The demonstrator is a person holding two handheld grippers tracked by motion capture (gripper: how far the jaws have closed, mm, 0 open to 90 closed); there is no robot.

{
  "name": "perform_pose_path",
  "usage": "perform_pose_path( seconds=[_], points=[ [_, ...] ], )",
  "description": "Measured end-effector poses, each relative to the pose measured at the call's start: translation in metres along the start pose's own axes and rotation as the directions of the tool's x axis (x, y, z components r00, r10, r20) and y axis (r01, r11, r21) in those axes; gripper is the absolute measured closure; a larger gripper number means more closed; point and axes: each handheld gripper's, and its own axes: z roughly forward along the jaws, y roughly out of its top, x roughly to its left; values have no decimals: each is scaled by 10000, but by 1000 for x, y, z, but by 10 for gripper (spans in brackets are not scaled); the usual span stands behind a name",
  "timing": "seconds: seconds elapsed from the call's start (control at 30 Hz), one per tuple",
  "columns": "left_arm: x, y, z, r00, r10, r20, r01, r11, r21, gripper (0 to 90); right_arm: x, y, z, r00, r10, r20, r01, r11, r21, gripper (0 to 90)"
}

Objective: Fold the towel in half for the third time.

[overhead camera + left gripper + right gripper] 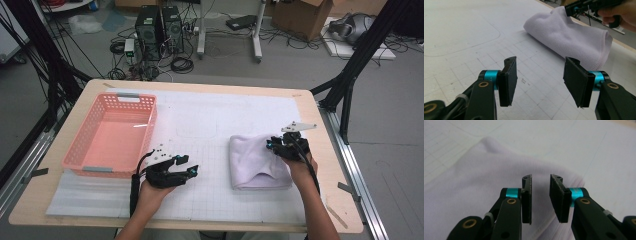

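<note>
Right tongs (540, 195) hover apart over the folded lilac towel (474, 195), apparently not touching; left tongs (539, 82) apart, empty.

Grey floor (300, 75), apparently cable-strewn

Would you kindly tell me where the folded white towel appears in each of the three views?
High view: the towel lies right of centre on the table, under the right tongs.
Left gripper view: the towel is at upper right, beyond the open left tongs.
Right gripper view: the towel spreads across the left and centre, beneath the right tongs.
Shared landmark: the gridded white mat under the towel.
</note>
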Motion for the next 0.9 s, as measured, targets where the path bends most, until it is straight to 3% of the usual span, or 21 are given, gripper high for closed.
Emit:
perform_pose_path(
  seconds=[0.1,0.17,0.27,0.43,0.47,0.6,0.77,0.9],
  points=[
    [-1,0,0,10000,21,22,-21,10000,8,447,-1,-13,9,9997,-7,237,-19,9940,1092,714],
    [-1,0,0,10000,20,21,-20,10000,0,447,-3,-18,6,9991,268,341,-298,9953,919,752],
    [-1,0,1,10000,9,11,-9,10000,15,447,-6,-21,-2,9954,-13,957,-88,9945,1047,767],
    [-1,0,1,10000,31,6,-31,10000,10,446,-4,-25,-18,9976,181,664,-199,9994,270,739],
    [-1,0,1,10000,87,-1,-87,10000,26,446,0,-28,-29,9979,211,614,-206,9997,-94,697],
    [-1,0,0,10000,45,-9,-45,10000,-19,446,11,-40,-46,9981,98,609,-68,9988,-483,656],
    [-2,0,0,10000,78,-8,-78,10000,-16,446,30,-56,-56,9997,232,54,-229,9986,-469,621],
    [-4,0,1,9999,148,-7,-148,9999,29,446,41,-63,-41,9998,108,-186,-107,9999,59,608]
  ],
)
